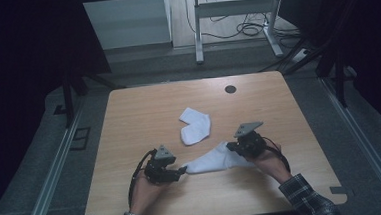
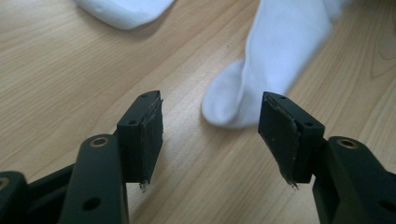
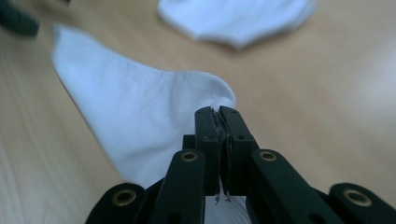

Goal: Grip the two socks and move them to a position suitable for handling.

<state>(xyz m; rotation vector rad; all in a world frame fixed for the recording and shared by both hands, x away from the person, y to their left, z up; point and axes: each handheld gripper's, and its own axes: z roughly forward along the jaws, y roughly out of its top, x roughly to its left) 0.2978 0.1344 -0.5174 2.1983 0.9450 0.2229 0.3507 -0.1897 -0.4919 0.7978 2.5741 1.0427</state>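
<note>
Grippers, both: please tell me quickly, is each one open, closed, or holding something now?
Left gripper: open, holding nothing; the near sock's tip lies just ahead.
Right gripper: closed on the near sock.

You have two white socks: one [image 1: 215,160] between your black grippers, left [image 1: 181,171] and right [image 1: 231,148], another [image 1: 195,125] beyond, on a light wood-grain table [image 1: 143,110]. Your sleeve [image 1: 309,198] is plaid.

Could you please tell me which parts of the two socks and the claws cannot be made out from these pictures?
- Near sock: in the right gripper view the shut right claw hides the pinched edge; whether cloth sits between the pads is unclear.
- Near sock's toe end: in the left gripper view, the right pad of the open left claw covers part of it.
- Far sock: cut by the top edge in both gripper views, blurred in the right one.
</note>
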